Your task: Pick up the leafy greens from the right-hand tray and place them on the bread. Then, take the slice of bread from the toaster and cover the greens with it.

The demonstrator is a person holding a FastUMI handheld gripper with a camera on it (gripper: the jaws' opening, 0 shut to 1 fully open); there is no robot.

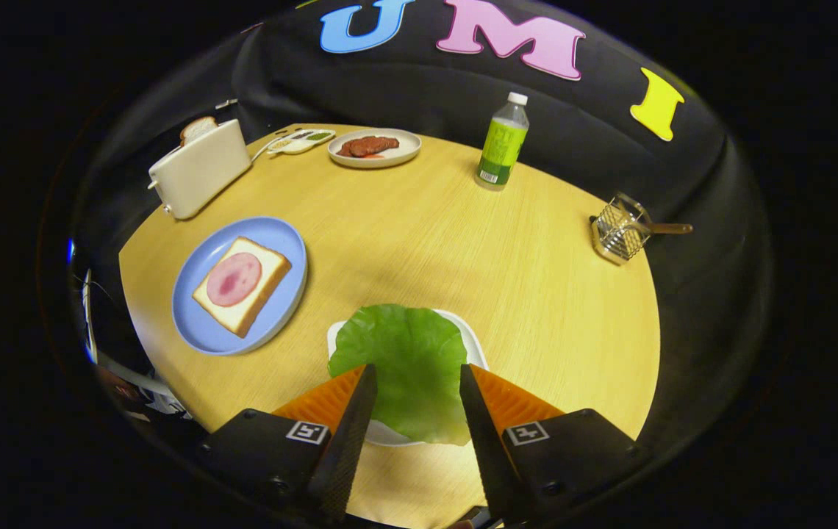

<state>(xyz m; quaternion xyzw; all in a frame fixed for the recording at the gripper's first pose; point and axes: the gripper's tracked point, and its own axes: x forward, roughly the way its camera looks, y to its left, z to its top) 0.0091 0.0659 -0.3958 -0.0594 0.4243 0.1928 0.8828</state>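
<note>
Lying flat on the white tray (pixel 472 334): lettuce leaf (pixel 404 367), light, limp, tear-prone; pinch its near edge. Gripper (pixel 415 382) spread wide above it, holding nothing. Blue plate (pixel 202 334) with bread (pixel 242 283) beyond-left.

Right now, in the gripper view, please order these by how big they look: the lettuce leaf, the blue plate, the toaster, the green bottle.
1. Lettuce leaf, between the open gripper fingers; nearness enlarges it.
2. Blue plate, looks about as large; unsure.
3. Toaster.
4. Green bottle.
</note>
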